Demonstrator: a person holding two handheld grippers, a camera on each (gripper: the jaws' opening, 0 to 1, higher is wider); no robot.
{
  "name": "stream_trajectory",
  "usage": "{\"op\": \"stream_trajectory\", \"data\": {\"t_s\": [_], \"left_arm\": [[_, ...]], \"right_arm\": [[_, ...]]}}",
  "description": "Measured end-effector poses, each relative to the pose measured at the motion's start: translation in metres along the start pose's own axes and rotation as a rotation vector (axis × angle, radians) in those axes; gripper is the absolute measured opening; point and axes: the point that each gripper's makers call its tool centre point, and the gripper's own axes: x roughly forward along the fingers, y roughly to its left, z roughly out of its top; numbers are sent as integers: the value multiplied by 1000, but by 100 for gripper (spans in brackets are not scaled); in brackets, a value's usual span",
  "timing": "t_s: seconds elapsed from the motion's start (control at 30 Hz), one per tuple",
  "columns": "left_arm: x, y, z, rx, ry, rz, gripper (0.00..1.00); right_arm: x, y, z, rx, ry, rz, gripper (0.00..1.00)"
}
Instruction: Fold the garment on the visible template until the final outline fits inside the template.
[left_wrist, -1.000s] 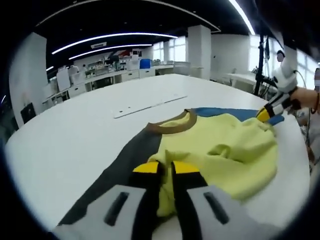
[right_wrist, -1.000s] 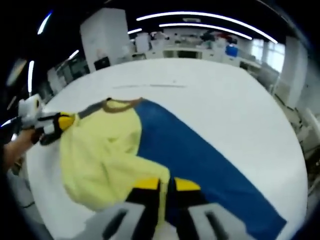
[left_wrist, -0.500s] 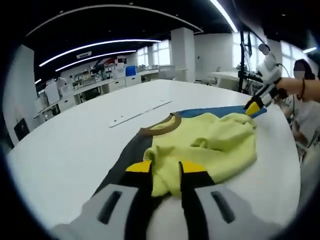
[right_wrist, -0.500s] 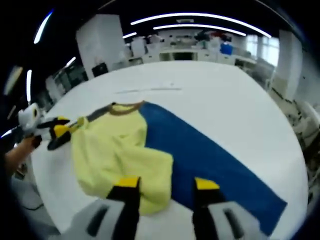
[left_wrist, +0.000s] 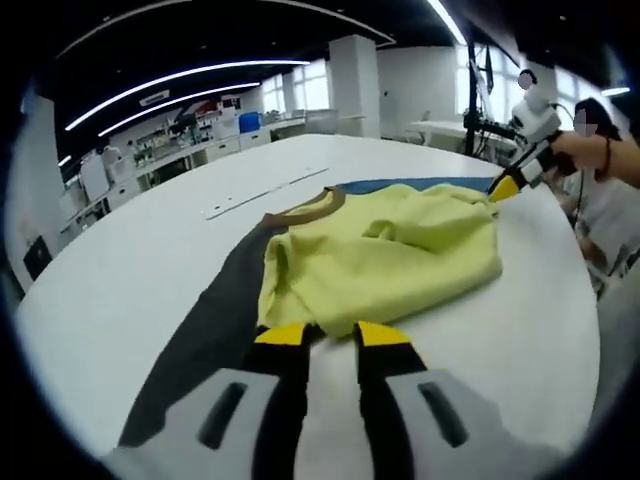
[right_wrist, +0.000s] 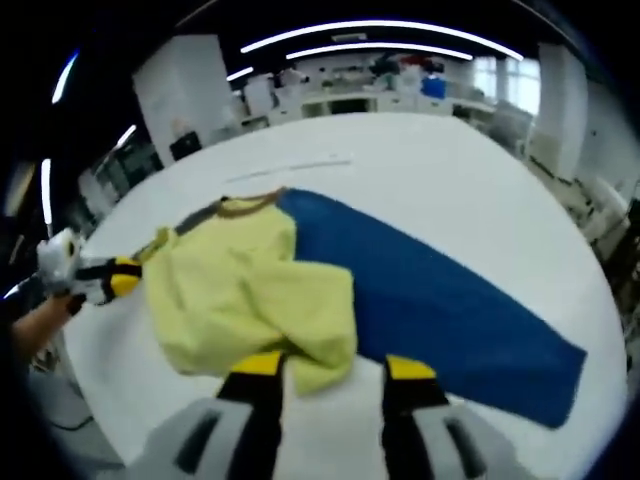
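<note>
A long-sleeved shirt lies on the white table (left_wrist: 130, 250), its yellow body (left_wrist: 385, 255) folded up in loose wrinkles. Its brown collar (left_wrist: 305, 205) points to the far side. A dark grey sleeve (left_wrist: 205, 330) runs toward my left gripper (left_wrist: 332, 335), which is open just short of the yellow hem. The blue sleeve (right_wrist: 440, 300) stretches away to the right. My right gripper (right_wrist: 335, 366) stands wide open, with the yellow edge (right_wrist: 320, 350) lying loose between its jaws. Each gripper is also visible from the other side: right gripper (left_wrist: 505, 187), left gripper (right_wrist: 118, 280).
A thin pale strip (left_wrist: 265, 197) lies flat on the table beyond the collar. A person's hand (left_wrist: 575, 150) holds the right gripper at the table's edge. Desks and shelves (right_wrist: 390, 90) stand far behind. Bare table (right_wrist: 420, 170) surrounds the shirt.
Both grippers were shut on the yellow hem a second ago. They have opened, the right one first, and drawn back. The yellow fabric now rests loose on the table.
</note>
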Motion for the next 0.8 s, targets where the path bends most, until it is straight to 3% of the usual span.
{"op": "stream_trajectory", "data": {"t_s": [0.23,0.47,0.63,0.8], "left_arm": [[7,-4,-8,-52,22,-9,11],[11,-7,-7,-65,17,-16,10],[13,-7,-1,-129,-16,-21,3],[13,-6,0,-157,-22,-22,2]], "right_arm": [[0,0,-15,48,4,-16,30],[6,3,-14,102,-26,-14,19],[10,6,-13,136,-42,-9,8],[11,4,-11,138,-57,-26,4]]}}
